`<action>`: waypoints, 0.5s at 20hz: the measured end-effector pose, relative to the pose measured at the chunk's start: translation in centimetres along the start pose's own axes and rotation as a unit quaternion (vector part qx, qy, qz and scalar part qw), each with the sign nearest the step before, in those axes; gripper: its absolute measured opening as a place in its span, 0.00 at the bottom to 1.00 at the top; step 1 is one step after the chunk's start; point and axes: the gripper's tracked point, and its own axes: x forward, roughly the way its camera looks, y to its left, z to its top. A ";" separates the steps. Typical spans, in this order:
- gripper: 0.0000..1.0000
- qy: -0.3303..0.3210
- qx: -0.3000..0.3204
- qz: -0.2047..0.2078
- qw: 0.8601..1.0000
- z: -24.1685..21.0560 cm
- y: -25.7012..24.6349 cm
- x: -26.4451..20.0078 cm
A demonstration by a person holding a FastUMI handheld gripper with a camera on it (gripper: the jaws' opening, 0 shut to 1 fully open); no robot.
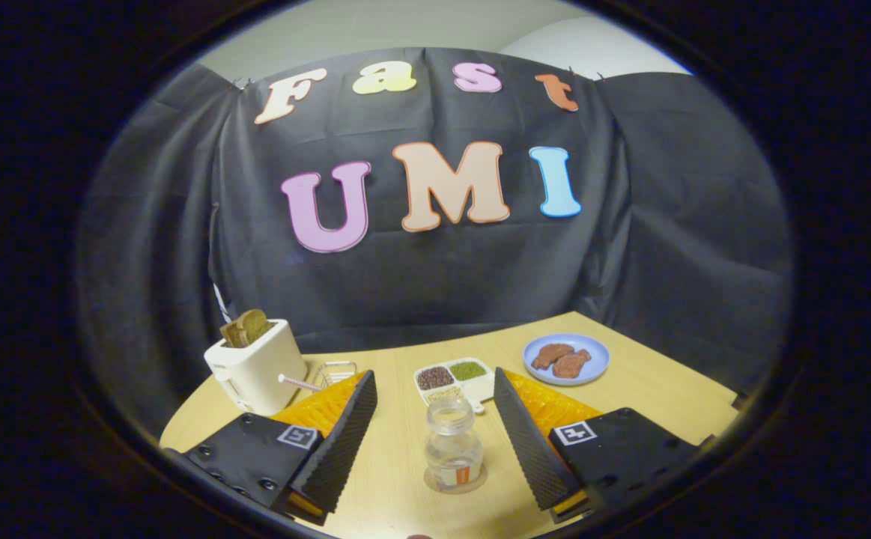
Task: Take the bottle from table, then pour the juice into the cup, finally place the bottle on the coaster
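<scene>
One bottle [453, 443], clear, uncapped, upright on round coaster [455, 479], lower centre of frame; sits between gripper [435, 393] fingers, touching neither; jaws wide; one toaster [257, 364] with toast at left; one three-compartment dish [456, 378] just beyond bottle; one blue plate [566, 360] with two brown pieces at right; wooden table [645, 397].

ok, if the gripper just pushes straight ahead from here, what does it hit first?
Likely the bottle: it stands upright on the coaster between the open fingers of the gripper. Past it comes the divided tray of grains, though depth is hard to judge.
</scene>
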 end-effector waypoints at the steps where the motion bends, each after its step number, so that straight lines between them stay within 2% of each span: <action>1: 0.98 -0.007 0.003 0.004 1.000 1.2 0.0 -0.6; 10: 0.98 -0.054 0.054 0.025 0.997 11.0 -1.6 -5.6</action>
